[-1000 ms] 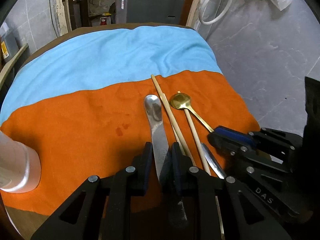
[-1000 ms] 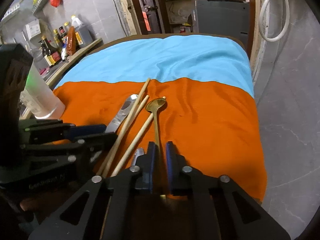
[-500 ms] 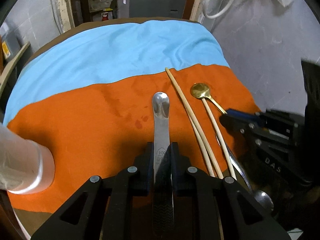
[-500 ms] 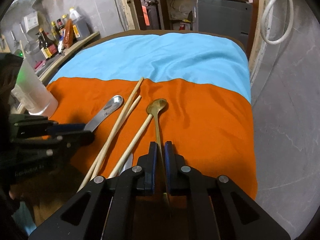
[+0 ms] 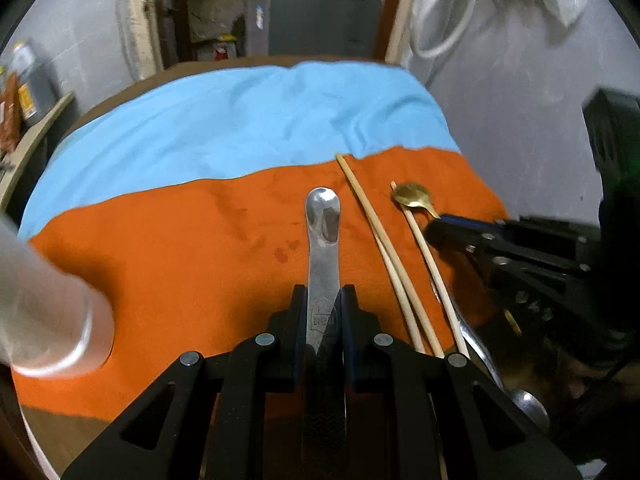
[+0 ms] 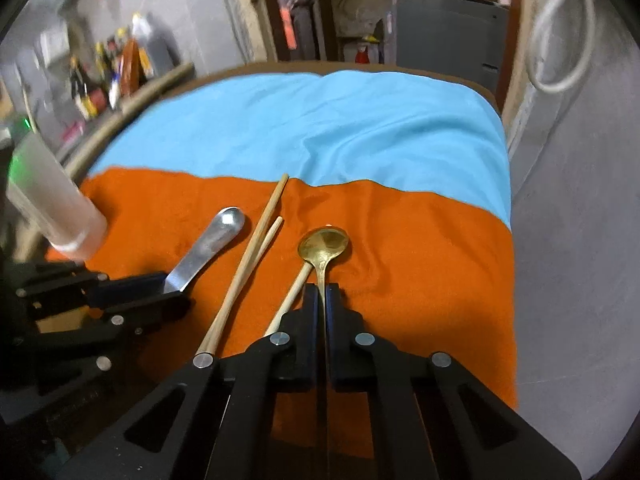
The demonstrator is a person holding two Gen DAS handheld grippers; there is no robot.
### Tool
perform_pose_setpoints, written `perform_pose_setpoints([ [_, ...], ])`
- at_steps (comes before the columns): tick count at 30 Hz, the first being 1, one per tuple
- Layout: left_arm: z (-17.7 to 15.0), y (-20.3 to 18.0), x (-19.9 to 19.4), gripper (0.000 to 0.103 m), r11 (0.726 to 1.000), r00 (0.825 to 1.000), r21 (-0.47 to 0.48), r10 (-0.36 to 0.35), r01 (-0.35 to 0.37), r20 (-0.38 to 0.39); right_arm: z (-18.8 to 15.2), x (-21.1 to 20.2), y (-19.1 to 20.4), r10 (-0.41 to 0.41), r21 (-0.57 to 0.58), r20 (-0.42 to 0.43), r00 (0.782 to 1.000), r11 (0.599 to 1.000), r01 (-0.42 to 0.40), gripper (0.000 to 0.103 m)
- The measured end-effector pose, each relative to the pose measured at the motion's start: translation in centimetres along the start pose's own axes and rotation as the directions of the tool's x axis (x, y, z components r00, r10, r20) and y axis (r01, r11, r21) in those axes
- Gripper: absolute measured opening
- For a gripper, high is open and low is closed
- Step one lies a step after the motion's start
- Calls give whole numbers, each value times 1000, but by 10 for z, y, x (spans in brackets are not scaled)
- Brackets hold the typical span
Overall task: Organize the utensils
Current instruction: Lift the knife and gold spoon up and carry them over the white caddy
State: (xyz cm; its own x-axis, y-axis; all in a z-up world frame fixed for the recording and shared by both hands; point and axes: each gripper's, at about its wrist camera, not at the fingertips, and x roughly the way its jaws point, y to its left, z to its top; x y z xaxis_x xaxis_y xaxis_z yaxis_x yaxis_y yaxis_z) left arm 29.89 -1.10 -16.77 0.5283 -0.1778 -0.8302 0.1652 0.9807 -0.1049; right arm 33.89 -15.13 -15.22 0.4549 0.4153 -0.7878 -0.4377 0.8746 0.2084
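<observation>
My left gripper (image 5: 323,294) is shut on the handle of a flat silver spoon (image 5: 322,216), held above the orange cloth (image 5: 180,248); it also shows in the right wrist view (image 6: 208,246). My right gripper (image 6: 322,292) is shut on the thin handle of a gold spoon (image 6: 325,245), also seen in the left wrist view (image 5: 412,196). Wooden chopsticks (image 6: 256,248) lie on the cloth between the two spoons. Another silver utensil (image 5: 480,352) lies under the chopsticks near the table edge.
A frosted plastic cup (image 5: 48,316) stands on the orange cloth at the left; it also shows in the right wrist view (image 6: 52,200). A blue cloth (image 5: 240,120) covers the far half of the round table. Bottles (image 6: 104,76) stand on a shelf beyond.
My left gripper has carried the silver spoon left, away from the chopsticks. My right gripper keeps hold of the gold spoon, which has shifted slightly against the chopsticks.
</observation>
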Motion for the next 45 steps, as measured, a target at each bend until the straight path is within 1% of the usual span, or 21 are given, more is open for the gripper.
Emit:
perform_pose_setpoints([
  [5,-16,7,-24,13,998,993,-63,-20,28,120,-14,-23,-5,27,50,107,994,998,-32,2],
  [8,-18,5,-43,13,997,978,-73,-17,33,208,-17,-38,-2,37,50,180,983,998,-47,2],
  [11,-16,3,-62,13,997,956,-70,-10,33,294,-18,-56,5,51,45,255,966,997,-64,2],
  [12,-16,2,-69,13,997,945,-72,-7,32,326,-17,-59,9,52,41,273,961,997,-65,2],
  [15,-14,2,-85,13,997,921,-73,2,28,389,-15,-75,20,59,26,342,938,997,-72,2],
  [18,-12,0,-96,13,997,901,-72,7,27,434,-11,-87,31,71,22,397,915,996,-86,2],
  [20,-8,0,-100,13,997,889,-76,10,27,457,-5,-97,38,95,16,435,896,993,-113,2],
  [21,-7,1,-106,13,996,880,-80,10,32,475,-4,-101,41,104,10,450,887,993,-121,2],
  [24,-5,5,-126,13,995,849,-92,19,35,528,5,-117,53,146,-13,507,849,987,-162,2],
  [26,-6,14,-140,13,994,829,-103,26,39,559,12,-125,63,181,-24,554,812,979,-201,2],
  [27,-4,19,-148,13,993,812,-112,32,41,582,15,-128,67,196,-28,572,797,975,-220,2],
  [28,-5,23,-155,13,992,801,-119,40,40,597,19,-130,72,212,-31,592,778,970,-241,2],
  [29,-4,30,-163,13,991,786,-131,49,41,616,25,-133,79,230,-38,617,753,964,-263,2],
  [31,-2,45,-176,13,987,757,-153,65,47,650,31,-137,88,251,-51,647,720,956,-287,2],
  [32,-1,55,-183,13,985,742,-167,79,45,666,37,-137,97,267,-63,664,699,951,-304,2],
  [33,1,64,-189,13,983,730,-181,94,42,677,41,-137,102,276,-71,672,687,948,-311,2],
  [35,-1,81,-199,13,978,709,-205,118,38,695,52,-134,121,304,-96,691,656,938,-334,2],
  [36,-2,94,-206,13,975,693,-221,137,33,708,55,-133,127,317,-105,696,644,933,-346,2],
  [37,-3,105,-212,13,972,682,-232,149,31,716,60,-130,136,330,-114,700,634,927,-357,2],
  [39,-5,128,-224,13,967,666,-252,163,39,728,69,-123,150,358,-124,699,619,913,-388,2],
  [45,-10,207,-247,13,930,620,-344,195,130,760,92,-99,188,396,-125,716,575,883,-452,2],
])
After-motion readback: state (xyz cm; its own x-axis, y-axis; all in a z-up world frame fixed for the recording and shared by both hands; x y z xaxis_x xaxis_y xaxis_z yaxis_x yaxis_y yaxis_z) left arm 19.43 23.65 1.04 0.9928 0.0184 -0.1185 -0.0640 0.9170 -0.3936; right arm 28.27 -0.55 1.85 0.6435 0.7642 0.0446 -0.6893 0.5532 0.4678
